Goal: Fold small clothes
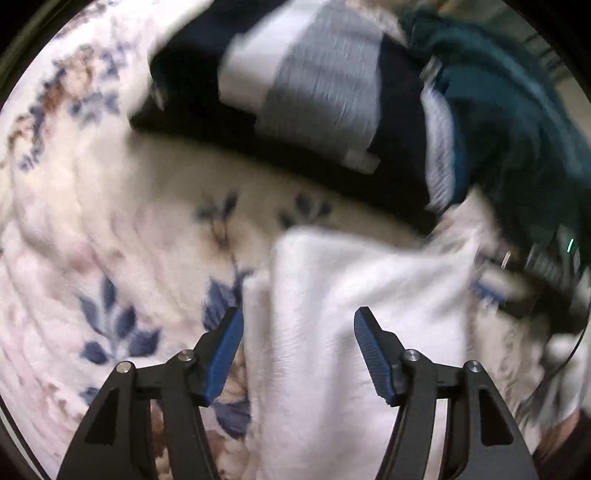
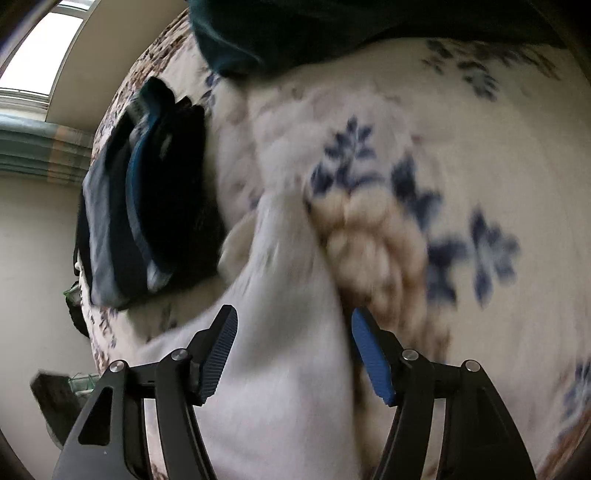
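A white garment lies on a floral blanket. My left gripper is open, its blue pads on either side of the garment's near part. In the right wrist view the same white garment runs between the open fingers of my right gripper, over the blanket. Both views are motion-blurred, so I cannot tell whether the pads touch the cloth.
A stack of folded dark, grey and white clothes sits beyond the garment, also showing in the right wrist view. A teal garment lies at the far right, and in the right wrist view at the top. A wall and window are at left.
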A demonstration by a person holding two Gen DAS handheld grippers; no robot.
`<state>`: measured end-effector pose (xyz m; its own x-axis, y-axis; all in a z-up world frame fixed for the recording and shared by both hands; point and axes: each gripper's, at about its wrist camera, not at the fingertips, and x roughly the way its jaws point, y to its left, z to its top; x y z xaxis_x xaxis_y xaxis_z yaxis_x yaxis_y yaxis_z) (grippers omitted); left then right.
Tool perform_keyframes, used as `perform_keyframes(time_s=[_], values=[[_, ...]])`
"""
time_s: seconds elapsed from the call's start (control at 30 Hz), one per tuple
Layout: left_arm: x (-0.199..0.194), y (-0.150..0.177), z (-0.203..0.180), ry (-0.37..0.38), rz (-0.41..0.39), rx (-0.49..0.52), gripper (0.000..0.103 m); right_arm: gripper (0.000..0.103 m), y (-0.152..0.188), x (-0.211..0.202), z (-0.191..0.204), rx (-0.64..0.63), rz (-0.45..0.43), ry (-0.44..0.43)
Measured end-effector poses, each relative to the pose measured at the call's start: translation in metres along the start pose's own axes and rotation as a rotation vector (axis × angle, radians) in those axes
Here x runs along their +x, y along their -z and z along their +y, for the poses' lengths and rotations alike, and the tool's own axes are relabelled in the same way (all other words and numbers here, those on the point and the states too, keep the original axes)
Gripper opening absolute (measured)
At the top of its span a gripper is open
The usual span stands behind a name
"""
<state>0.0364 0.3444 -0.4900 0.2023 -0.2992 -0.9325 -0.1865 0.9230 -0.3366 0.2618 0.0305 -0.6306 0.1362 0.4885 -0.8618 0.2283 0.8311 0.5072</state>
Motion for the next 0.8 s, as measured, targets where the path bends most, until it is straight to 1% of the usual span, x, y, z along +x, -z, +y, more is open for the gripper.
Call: perform_keyframes(time_s=[0.07, 0.13, 0.17, 0.2, 0.23, 0.27, 0.33, 0.4, 0.47, 0.53, 0.57, 0.63, 0.67, 0.7, 0.73, 0.77, 0.8], values=[[0.016, 0.004, 0.006, 0.010, 0.032, -0.022, 0.060, 0.067, -0.021, 0.020, -0.006, 0.000, 0.030, -0.062], [0.020, 0.005, 0.013, 0.035, 0.026, -0.051, 0.062, 0.066, -0.034, 0.040, -0.006, -0.014, 0.075, -0.144], [0.019, 0.004, 0.015, 0.042, 0.026, -0.055, 0.062, 0.063, -0.037, 0.046, -0.002, -0.043, 0.082, -0.186], [0.018, 0.004, 0.018, 0.046, 0.024, -0.063, 0.062, 0.040, -0.037, 0.047, 0.003, -0.075, 0.075, -0.202], [0.014, 0.003, 0.026, 0.052, 0.023, -0.069, 0.062, 0.015, -0.035, 0.046, 0.011, -0.117, 0.061, -0.188], [0.014, 0.004, 0.026, 0.058, 0.021, -0.076, 0.062, 0.015, -0.030, 0.041, 0.022, -0.178, 0.041, -0.169], [0.006, 0.003, 0.035, 0.058, 0.018, -0.084, 0.062, 0.013, -0.016, 0.026, 0.035, -0.254, -0.004, -0.179], [0.001, 0.004, 0.039, 0.058, 0.016, -0.089, 0.062, 0.013, 0.009, 0.005, 0.052, -0.347, -0.060, -0.182], [-0.004, 0.008, 0.037, 0.065, 0.010, -0.098, 0.062, 0.013, 0.044, -0.014, 0.075, -0.499, -0.112, -0.141], [-0.011, 0.012, 0.043, 0.074, 0.007, -0.116, 0.060, 0.013, 0.078, -0.022, 0.092, -0.638, -0.140, -0.088], [-0.014, 0.014, 0.045, 0.081, 0.005, -0.123, 0.060, 0.013, 0.105, -0.024, 0.099, -0.735, -0.143, -0.065], [-0.021, 0.019, 0.052, 0.093, 0.007, -0.137, 0.060, 0.012, 0.141, -0.022, 0.105, -0.872, -0.144, -0.011], [-0.023, 0.021, 0.055, 0.097, 0.009, -0.142, 0.060, 0.013, 0.163, -0.016, 0.104, -0.949, -0.127, 0.017], [-0.023, 0.023, 0.056, 0.101, 0.012, -0.145, 0.060, 0.013, 0.177, -0.010, 0.102, -1.004, -0.105, 0.047], [-0.024, 0.026, 0.058, 0.102, 0.016, -0.147, 0.060, 0.013, 0.190, -0.004, 0.098, -1.053, -0.072, 0.080], [-0.025, 0.028, 0.059, 0.103, 0.019, -0.147, 0.060, 0.013, 0.205, 0.005, 0.090, -1.098, -0.022, 0.115], [-0.028, 0.030, 0.059, 0.102, 0.018, -0.146, 0.060, 0.016, 0.212, 0.011, 0.087, -1.118, 0.020, 0.126]])
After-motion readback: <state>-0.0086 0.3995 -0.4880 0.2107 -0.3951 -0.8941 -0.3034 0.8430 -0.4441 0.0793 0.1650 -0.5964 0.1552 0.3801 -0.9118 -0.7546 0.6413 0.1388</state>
